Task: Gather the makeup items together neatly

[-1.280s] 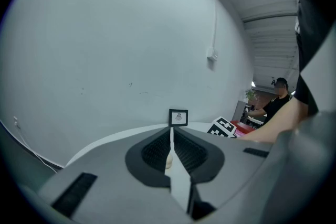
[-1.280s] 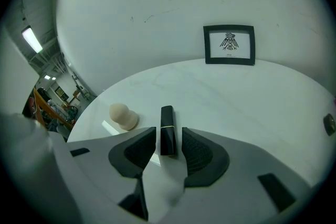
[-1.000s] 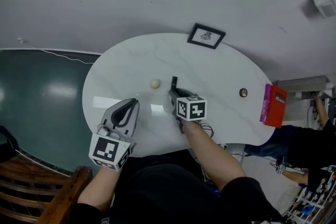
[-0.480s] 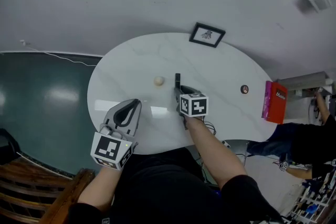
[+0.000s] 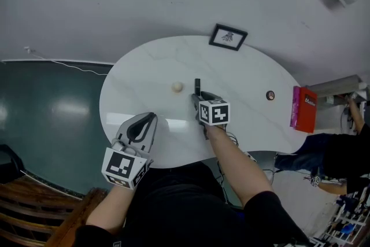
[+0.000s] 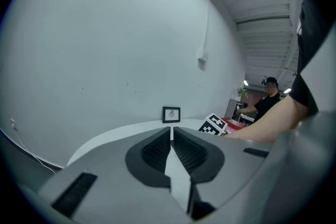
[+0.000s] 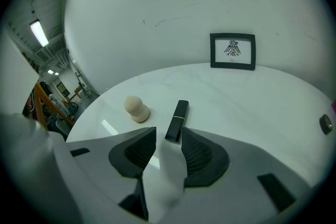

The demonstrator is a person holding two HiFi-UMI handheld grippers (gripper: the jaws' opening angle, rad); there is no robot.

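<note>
- Head view: on the white table (image 5: 243, 69) the black lipstick (image 5: 197, 86) lies near the sponge (image 5: 177, 87). The small round case (image 5: 270, 95) is well apart, so I judge the gathering only partly done.
- Left gripper view: the left gripper (image 6: 171, 132) is clenched on nothing, and no makeup shows here.
- Right gripper view: the right gripper (image 7: 169, 135) has just been opening its jaws. The lipstick's near end lies between the tips, released.

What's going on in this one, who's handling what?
A person works at a white table with a gripper in each hand. The jaws of the right gripper have just been opening and stand apart at the near end of a black lipstick tube, which lies flat, not gripped. A beige makeup sponge sits just left of it. The left gripper is shut and empty, near the table's front edge. A small round item lies apart, far to the right.
</note>
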